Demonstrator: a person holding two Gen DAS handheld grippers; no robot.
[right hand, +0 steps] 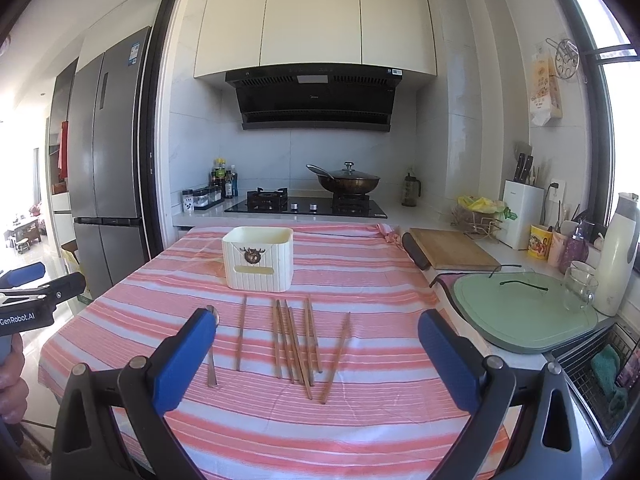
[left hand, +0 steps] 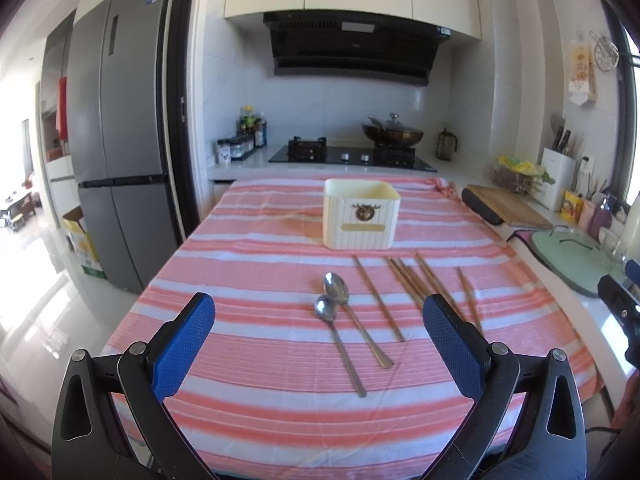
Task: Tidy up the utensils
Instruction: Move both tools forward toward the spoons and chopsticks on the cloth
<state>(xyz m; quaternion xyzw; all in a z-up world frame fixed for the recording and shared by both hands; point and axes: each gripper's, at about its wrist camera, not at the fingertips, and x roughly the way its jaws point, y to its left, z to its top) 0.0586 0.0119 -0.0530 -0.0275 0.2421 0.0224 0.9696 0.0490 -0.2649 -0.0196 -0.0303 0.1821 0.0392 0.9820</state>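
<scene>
Two steel spoons [left hand: 340, 320] lay mid-frame, wooden chopsticks [right hand: 296, 344] beside; cream holder [left hand: 361, 214] behind. Left gripper [left hand: 319, 316] and right gripper [right hand: 318, 334] both spread wide, empty.

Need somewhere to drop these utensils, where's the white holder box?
In both wrist views the white holder box stands on the striped tablecloth, just beyond the chopsticks, before the stove.

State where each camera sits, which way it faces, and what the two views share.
Left wrist: on the left gripper, facing across the striped tablecloth at two spoons; own open blue fingers show.
Right wrist: on the right gripper, facing the chopsticks; own open fingers and the person's hand on the other gripper show.
Shared: cream utensil box, chopsticks, stove.
</scene>
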